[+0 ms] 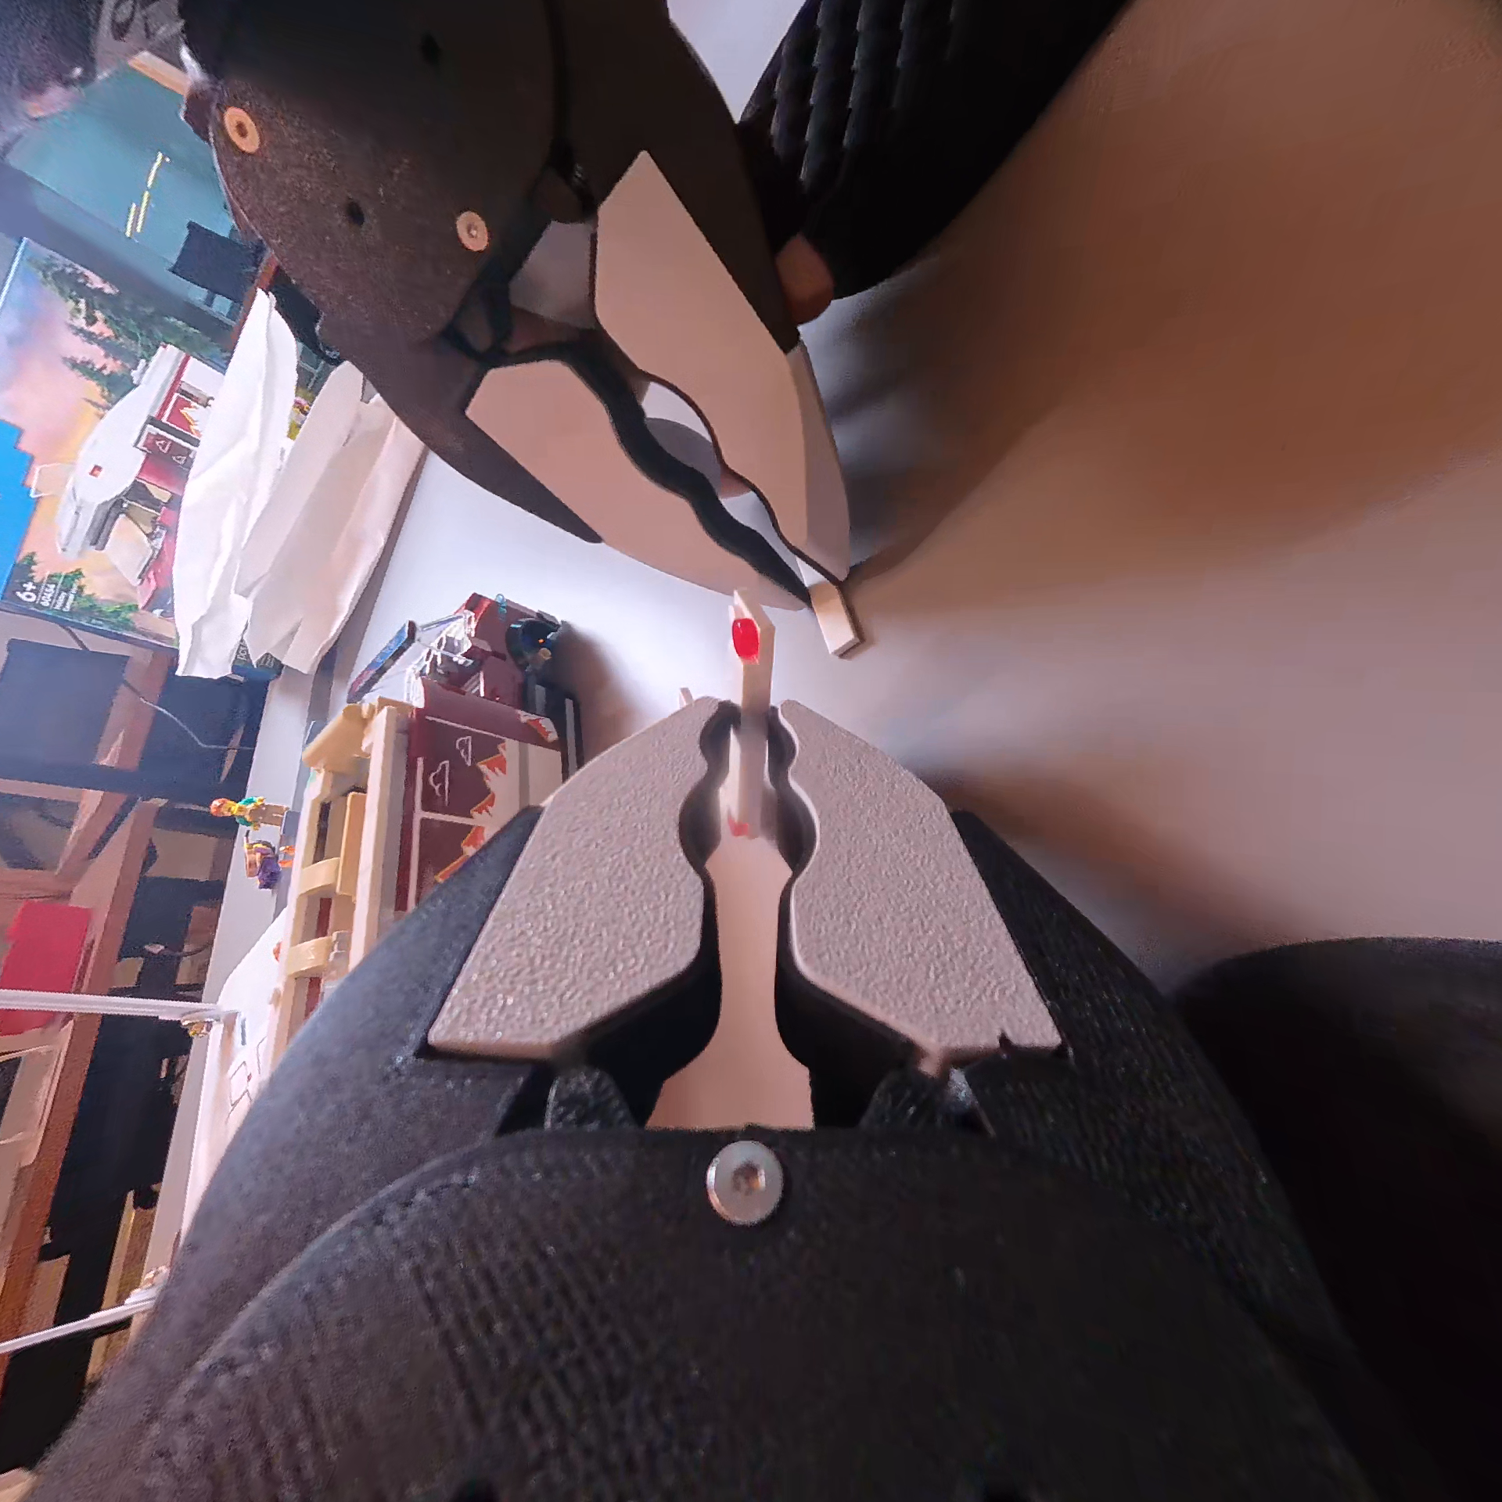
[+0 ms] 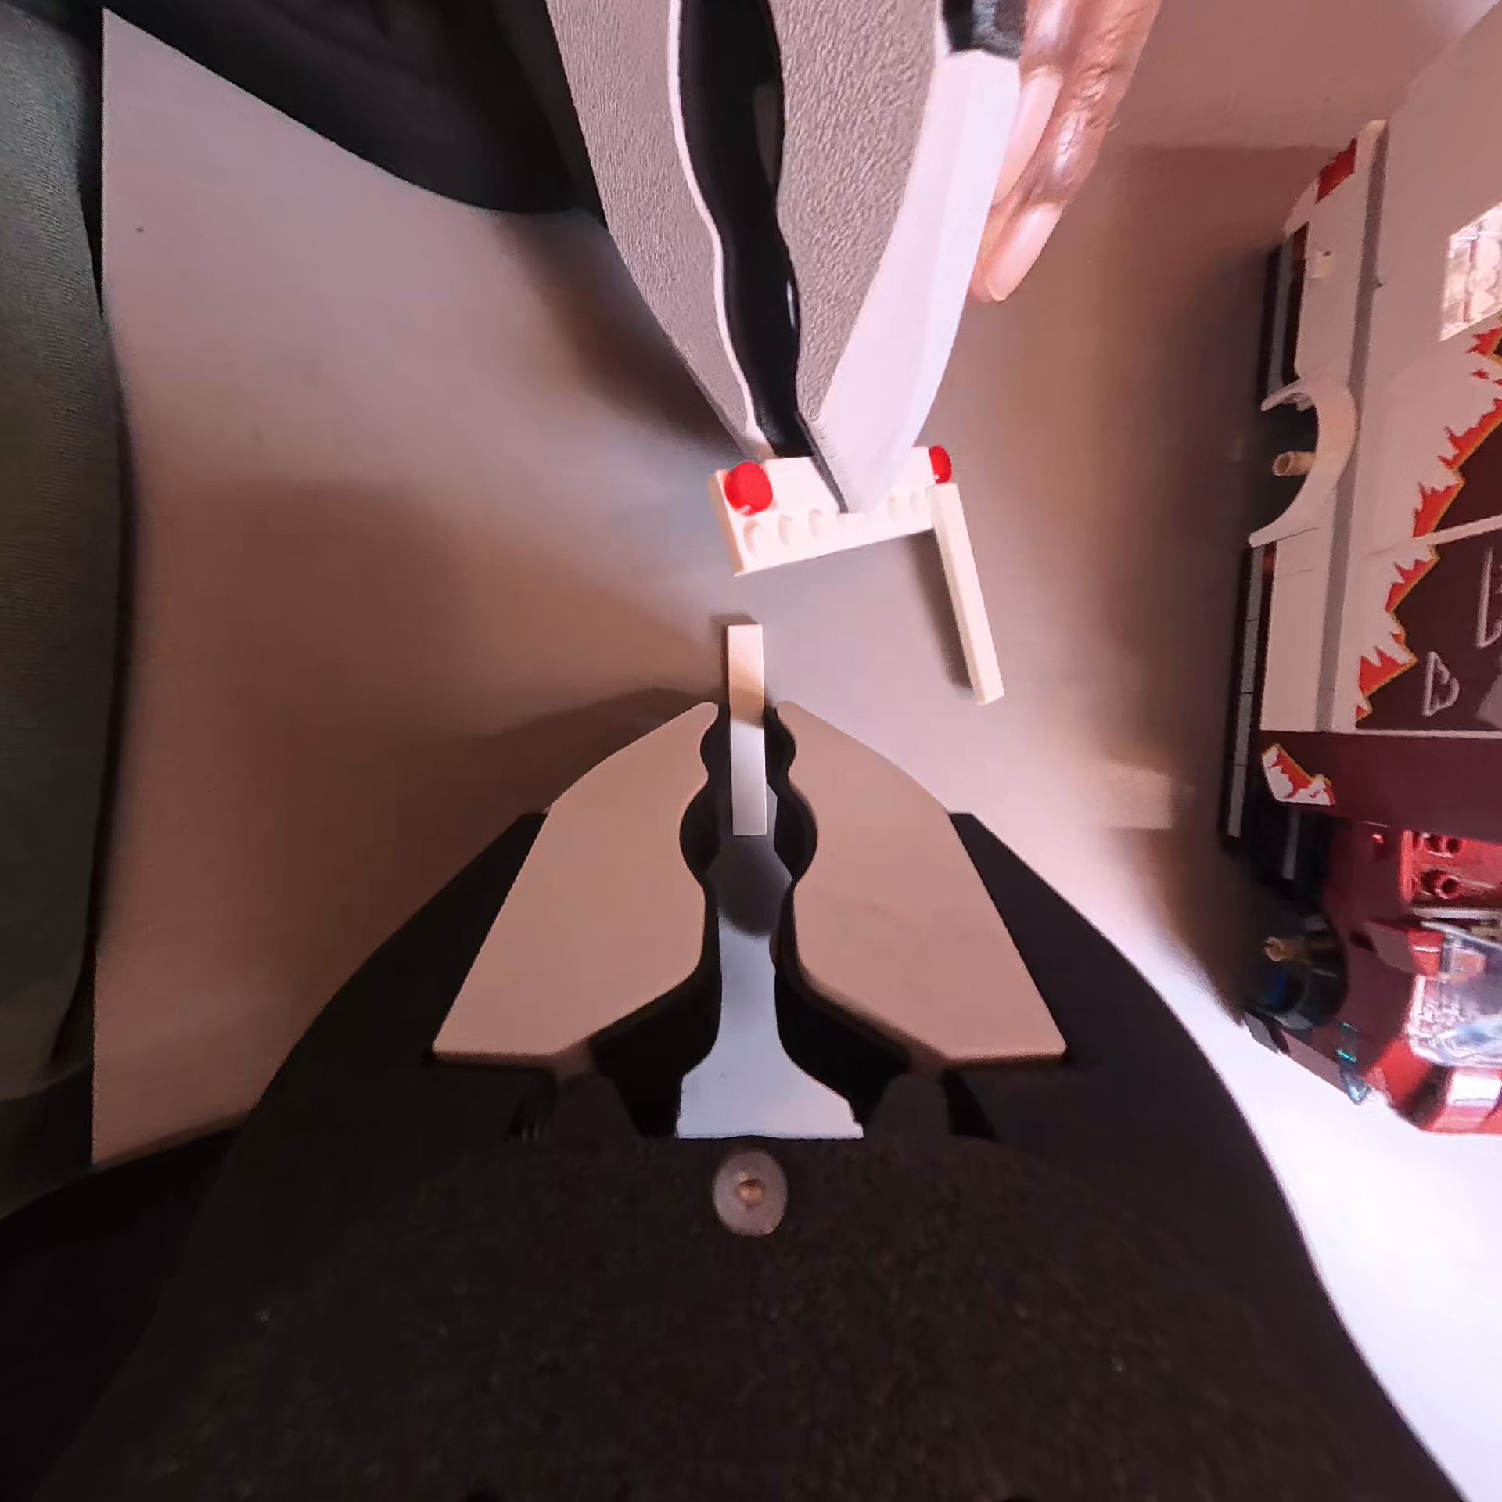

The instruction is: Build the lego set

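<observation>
In the left wrist view my left gripper [image 1: 749, 709] is shut on a white brick plate with red round studs [image 1: 752, 675], seen edge-on and sticking out past the fingertips. In the right wrist view that plate [image 2: 821, 520] shows flat-on, with a long white bar [image 2: 967, 593] fixed at its right end, held by the left gripper [image 2: 813, 471] coming down from above. My right gripper [image 2: 748, 711] is shut on a narrow white tile [image 2: 746, 731], whose tip is just short of the plate. In the left wrist view the right gripper [image 1: 821, 601] holds this tile [image 1: 837, 630] close beside the plate.
A dark red and white brick model [image 1: 479, 772] stands on the white table [image 1: 504, 553]; it is at the right in the right wrist view [image 2: 1382, 569]. A picture box [image 1: 81, 447], white paper bags [image 1: 268, 488] and small figures [image 1: 244, 813] lie farther off. A person's hand [image 2: 1048, 146] is near the left gripper. Tip to tip, the grippers are about 5 cm apart.
</observation>
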### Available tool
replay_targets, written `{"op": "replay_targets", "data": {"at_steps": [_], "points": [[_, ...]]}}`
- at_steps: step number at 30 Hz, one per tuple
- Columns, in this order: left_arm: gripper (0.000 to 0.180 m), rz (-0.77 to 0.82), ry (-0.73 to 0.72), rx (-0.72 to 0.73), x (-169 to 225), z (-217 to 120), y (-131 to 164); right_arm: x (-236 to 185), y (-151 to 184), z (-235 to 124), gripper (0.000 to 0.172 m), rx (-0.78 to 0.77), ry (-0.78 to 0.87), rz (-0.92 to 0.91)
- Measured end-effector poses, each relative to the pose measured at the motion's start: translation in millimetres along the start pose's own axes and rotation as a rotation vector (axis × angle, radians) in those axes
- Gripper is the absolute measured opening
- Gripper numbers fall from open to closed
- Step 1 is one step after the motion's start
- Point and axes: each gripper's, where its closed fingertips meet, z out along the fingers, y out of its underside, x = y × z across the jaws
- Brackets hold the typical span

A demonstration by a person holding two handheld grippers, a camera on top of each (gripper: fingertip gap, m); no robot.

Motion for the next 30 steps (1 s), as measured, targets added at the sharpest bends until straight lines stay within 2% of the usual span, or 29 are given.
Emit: {"op": "replay_targets", "data": {"at_steps": [8, 12, 16, 22, 26, 30], "points": [[0.009, 0.053, -0.012, -0.021, 1.4, 3.2, 2.8, 3.5, 10.9, -7.4, 0.007, 0.04, -0.021, -0.032], [0.011, 0.101, 0.012, -0.06, 7.3, 7.9, 6.0, 3.2, 8.5, -12.2, 0.007, 0.064, -0.036, -0.058], [0.017, 0.082, 0.049, -0.069, 10.0, 9.0, 7.8, 2.7, 3.5, -14.8, 0.007, 0.079, -0.044, -0.082], [0.027, -0.077, 0.108, -0.032, 8.7, 2.7, 4.4, 0.6, -3.8, -13.9, 0.007, 0.094, -0.065, -0.102], [0.021, -0.179, 0.136, 0.018, 8.1, 0.5, -3.1, 0.8, -6.7, -8.8, 0.007, 0.077, -0.059, -0.127], [0.011, -0.214, 0.169, 0.035, 13.9, 3.3, -12.9, -1.7, -8.5, -2.6, 0.007, 0.06, -0.072, -0.147]]}}
